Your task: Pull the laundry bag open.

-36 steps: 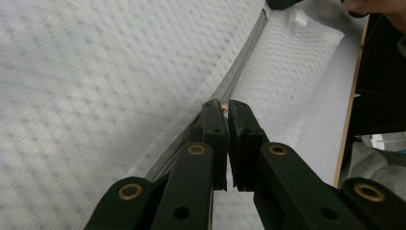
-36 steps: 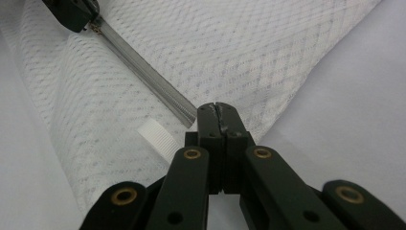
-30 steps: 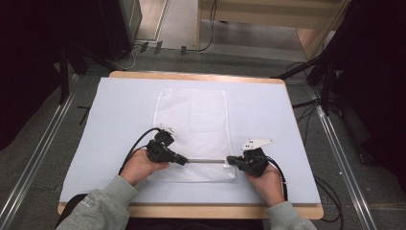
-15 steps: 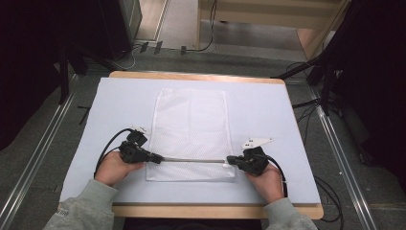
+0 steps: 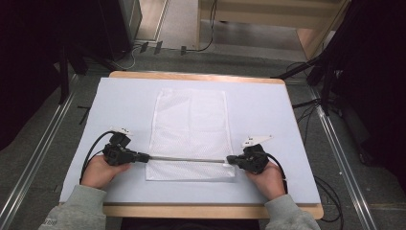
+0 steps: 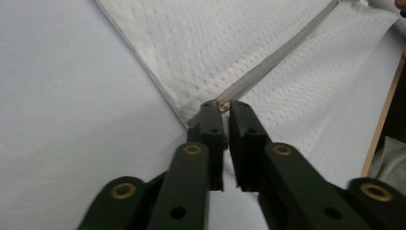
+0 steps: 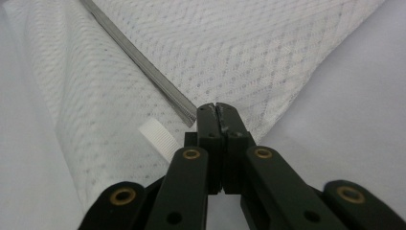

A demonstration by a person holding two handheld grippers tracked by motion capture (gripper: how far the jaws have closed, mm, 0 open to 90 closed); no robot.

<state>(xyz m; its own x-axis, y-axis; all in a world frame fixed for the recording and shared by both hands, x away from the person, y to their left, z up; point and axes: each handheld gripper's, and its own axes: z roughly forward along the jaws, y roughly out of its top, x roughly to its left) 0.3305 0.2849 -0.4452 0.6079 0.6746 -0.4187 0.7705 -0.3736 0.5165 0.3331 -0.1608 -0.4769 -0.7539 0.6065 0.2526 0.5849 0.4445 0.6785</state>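
Mesh bag (image 5: 191,127) flat on pale tabletop (image 5: 277,115)

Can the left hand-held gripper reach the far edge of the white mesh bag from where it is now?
Probably yes: the table beside the white mesh bag is bare, and the left hand-held gripper has just been opening.

White mesh bag (image 5: 191,122) — dotted weave, grey zipper (image 5: 186,159), pale blue-white table cover (image 5: 268,110), black grippers — left gripper (image 5: 143,157), right gripper (image 5: 231,159)

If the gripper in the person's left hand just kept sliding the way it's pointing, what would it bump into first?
The left gripper points along the grey zipper of the white mesh bag. Going straight on, it would run over that zipper and bag first, then probably meet the right gripper pinching the far end.
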